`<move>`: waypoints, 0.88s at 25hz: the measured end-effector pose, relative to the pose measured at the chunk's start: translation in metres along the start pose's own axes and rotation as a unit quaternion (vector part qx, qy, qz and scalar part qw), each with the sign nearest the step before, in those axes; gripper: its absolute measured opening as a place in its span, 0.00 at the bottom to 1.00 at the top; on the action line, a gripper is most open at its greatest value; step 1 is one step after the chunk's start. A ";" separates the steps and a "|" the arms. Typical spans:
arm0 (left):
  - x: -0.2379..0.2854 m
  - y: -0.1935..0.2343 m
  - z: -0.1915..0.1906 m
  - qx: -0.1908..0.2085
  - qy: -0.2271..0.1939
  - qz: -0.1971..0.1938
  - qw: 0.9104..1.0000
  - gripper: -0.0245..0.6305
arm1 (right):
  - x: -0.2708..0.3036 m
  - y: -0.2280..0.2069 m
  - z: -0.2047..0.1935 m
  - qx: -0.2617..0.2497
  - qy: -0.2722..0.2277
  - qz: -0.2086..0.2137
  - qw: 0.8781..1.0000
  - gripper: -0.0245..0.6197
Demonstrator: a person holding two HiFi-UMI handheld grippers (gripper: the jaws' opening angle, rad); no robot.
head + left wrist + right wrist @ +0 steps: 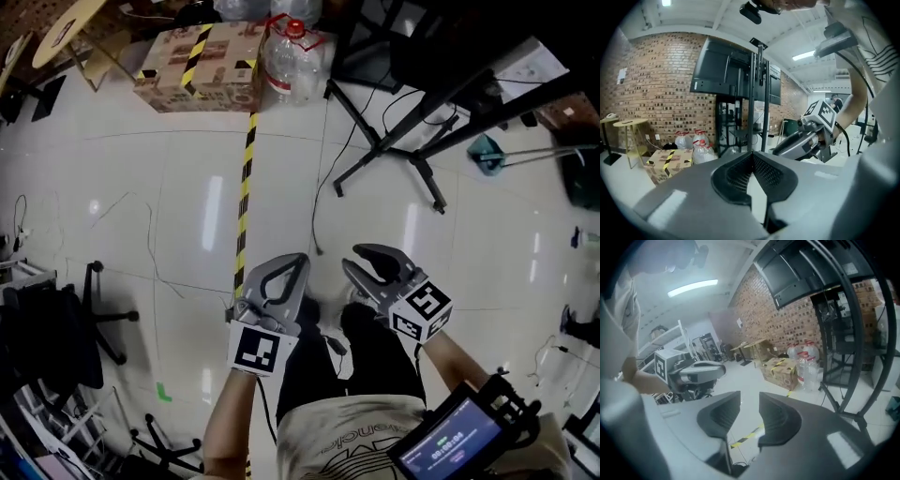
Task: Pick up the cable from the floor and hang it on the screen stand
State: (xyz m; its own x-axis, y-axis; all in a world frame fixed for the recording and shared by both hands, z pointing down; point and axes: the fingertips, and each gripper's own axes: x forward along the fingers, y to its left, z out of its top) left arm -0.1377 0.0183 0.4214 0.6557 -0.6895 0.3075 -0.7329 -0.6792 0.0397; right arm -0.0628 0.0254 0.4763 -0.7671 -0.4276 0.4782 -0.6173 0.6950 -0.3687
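Note:
A thin black cable point(315, 217) lies on the white floor, running from the screen stand's base point(389, 141) toward me. Its near end lies just ahead of both grippers. My left gripper point(296, 261) hovers left of that end, jaws shut with nothing between them. My right gripper point(362, 257) hovers to the right, open and empty. In the left gripper view the pads point(740, 176) meet at the tip, with the stand's pole point(752, 93) and dark screen point(724, 70) behind. The right gripper view shows a clear gap between its pads point(776, 416) and the stand point(853, 333) at right.
A taped cardboard box point(197, 66) and water bottles point(295, 56) stand at the far side. Yellow-black tape point(246, 187) runs along the floor toward me. A dark chair point(56, 328) is at left, and thin wires point(150, 244) trail over the floor. A teal object point(487, 150) lies beyond the stand.

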 end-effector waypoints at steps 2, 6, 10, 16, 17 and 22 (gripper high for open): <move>0.022 0.008 -0.035 0.007 0.008 -0.006 1.000 0.07 | 0.026 -0.026 -0.041 0.011 0.041 0.009 0.999 0.27; 0.073 0.018 -0.139 0.006 0.038 -0.014 0.999 0.07 | 0.077 -0.100 -0.159 0.051 0.132 0.012 0.990 0.32; 0.120 0.018 -0.264 -0.002 0.084 -0.017 0.996 0.07 | 0.134 -0.172 -0.321 0.128 0.245 -0.003 0.961 0.39; 0.163 0.022 -0.401 -0.052 0.106 -0.007 0.993 0.07 | 0.216 -0.221 -0.514 0.163 0.357 -0.051 0.918 0.46; 0.168 0.022 -0.420 -0.055 0.113 -0.008 0.992 0.07 | 0.229 -0.225 -0.529 0.153 0.359 -0.058 0.919 0.48; 0.184 0.013 -0.499 -0.074 0.145 -0.023 0.986 0.07 | 0.279 -0.237 -0.578 0.106 0.361 -0.090 0.922 0.56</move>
State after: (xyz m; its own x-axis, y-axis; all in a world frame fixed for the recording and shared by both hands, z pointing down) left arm -0.1174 0.0078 0.9533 0.6245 -0.5438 0.5606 -0.7364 -0.6491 0.1907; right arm -0.0295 0.0756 1.1577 -0.3802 0.0240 0.9246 -0.8022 0.4890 -0.3426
